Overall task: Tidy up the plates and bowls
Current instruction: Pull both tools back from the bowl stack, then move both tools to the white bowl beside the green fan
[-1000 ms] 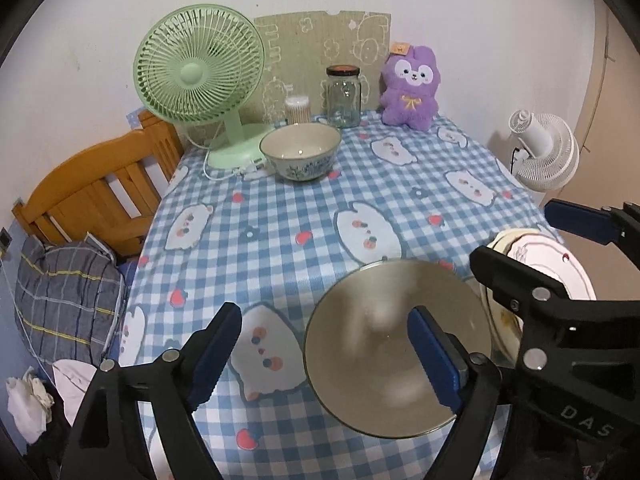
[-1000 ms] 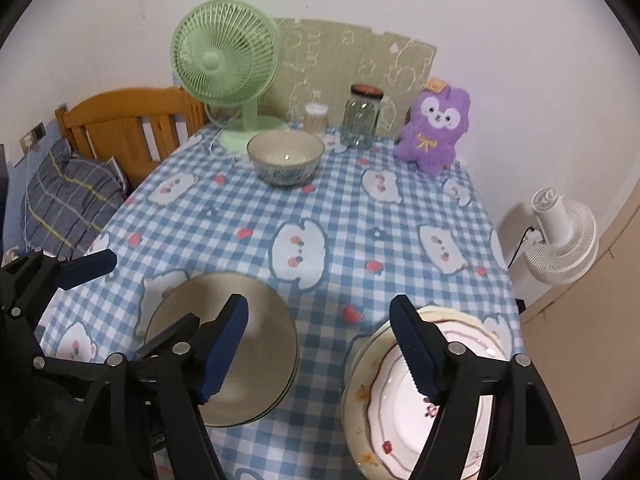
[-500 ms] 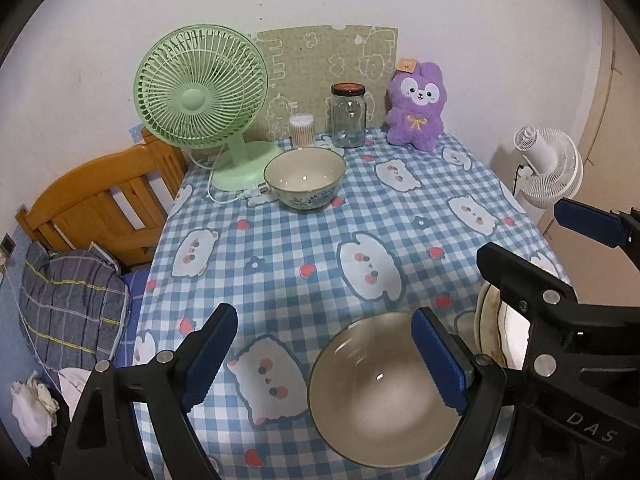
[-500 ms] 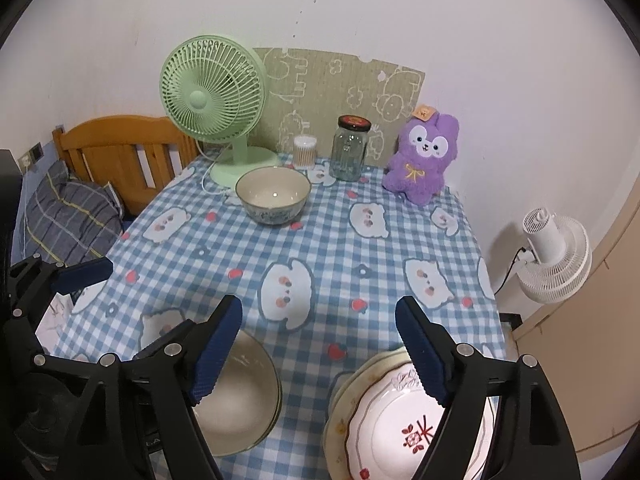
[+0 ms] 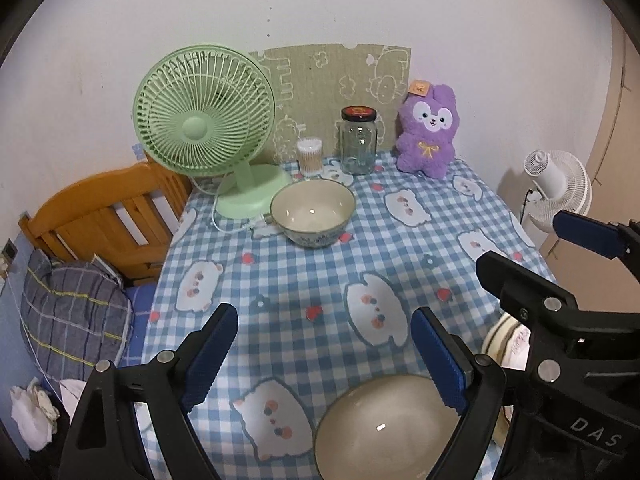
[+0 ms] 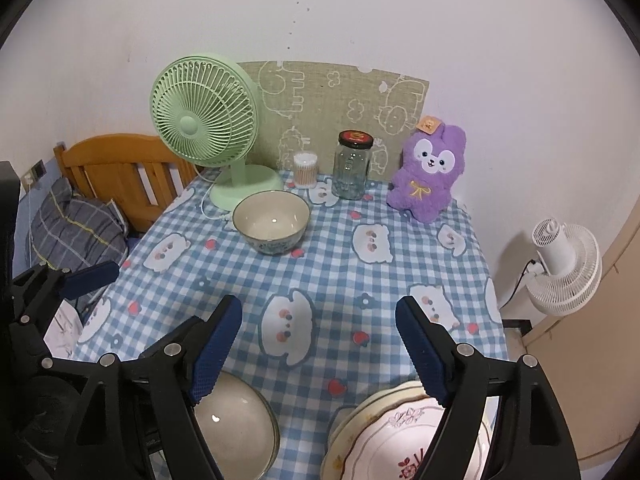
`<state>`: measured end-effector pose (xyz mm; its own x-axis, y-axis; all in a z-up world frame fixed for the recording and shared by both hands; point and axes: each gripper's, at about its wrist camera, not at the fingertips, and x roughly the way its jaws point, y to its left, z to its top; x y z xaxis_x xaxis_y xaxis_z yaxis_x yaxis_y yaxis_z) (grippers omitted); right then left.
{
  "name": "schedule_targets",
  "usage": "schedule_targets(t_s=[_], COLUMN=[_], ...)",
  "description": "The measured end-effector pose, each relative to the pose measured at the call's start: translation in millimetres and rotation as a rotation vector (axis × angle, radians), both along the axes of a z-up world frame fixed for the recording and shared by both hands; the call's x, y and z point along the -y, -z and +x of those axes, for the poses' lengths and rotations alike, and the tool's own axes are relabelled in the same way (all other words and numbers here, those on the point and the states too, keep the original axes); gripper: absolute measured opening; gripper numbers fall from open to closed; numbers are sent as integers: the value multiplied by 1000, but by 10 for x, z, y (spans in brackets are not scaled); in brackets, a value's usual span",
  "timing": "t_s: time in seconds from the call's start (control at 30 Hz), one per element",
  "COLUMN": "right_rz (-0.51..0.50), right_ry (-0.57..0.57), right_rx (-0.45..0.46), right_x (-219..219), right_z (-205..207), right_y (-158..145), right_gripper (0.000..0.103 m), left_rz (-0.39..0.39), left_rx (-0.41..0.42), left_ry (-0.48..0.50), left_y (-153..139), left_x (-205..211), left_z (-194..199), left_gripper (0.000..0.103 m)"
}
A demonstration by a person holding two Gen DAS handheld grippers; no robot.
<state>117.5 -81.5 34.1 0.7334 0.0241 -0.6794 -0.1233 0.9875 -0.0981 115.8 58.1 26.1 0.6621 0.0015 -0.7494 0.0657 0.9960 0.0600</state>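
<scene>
I get soft, even indoor light from above, a bit dim and cool. Small glints sit in the near bowl (image 5: 380, 426) and the far bowl (image 5: 313, 211). The white fan (image 6: 564, 268) throws a faint shadow on the wall. Both views are sharp mid-frame; fisheye bends the edges, and the corners go black.

A worktop (image 5: 304, 280) under a blue-and-white checked cloth printed with white animal faces and red hearts. At its far edge stand a green desk fan (image 5: 204, 120), a small tub of cotton swabs (image 5: 309, 156), a clear glass jar (image 5: 359, 140) with a dark lid and a purple plush bunny (image 5: 430, 132), backed by a beige printed board (image 5: 340, 80). A wooden headboard (image 5: 108, 212) and grey plaid bedding (image 5: 72, 312) lie left; a white fan (image 5: 556, 188) stands right
</scene>
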Motion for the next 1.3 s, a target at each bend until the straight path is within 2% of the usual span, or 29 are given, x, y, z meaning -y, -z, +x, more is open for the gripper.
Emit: schedule_targets(t_s=[0.37,0.57,0.67,0.83,1.3], right_rz=[11,49,43,55,108], right_ry=[-4,-6,-22,-18,-25], right_rx=[18,-31,-52,-60,-163], right_x=[-50,-64,-109,-145,-196], right_z=[350,654,808,1055,1821], right_y=[-79,-20,32,98,339], right_gripper=[82,82,82,82,82], left_rz=[3,-2,18,14,10], left_rx=[2,0,-1,-18,-55], left_ry=[-39,-69,-84,-113,-153], left_y=[-59,-20,33,104,308], left_x=[-99,-186,-214,-303,-445], left_z=[359,596,702,923,1574], left_gripper=[85,83,78,78,72])
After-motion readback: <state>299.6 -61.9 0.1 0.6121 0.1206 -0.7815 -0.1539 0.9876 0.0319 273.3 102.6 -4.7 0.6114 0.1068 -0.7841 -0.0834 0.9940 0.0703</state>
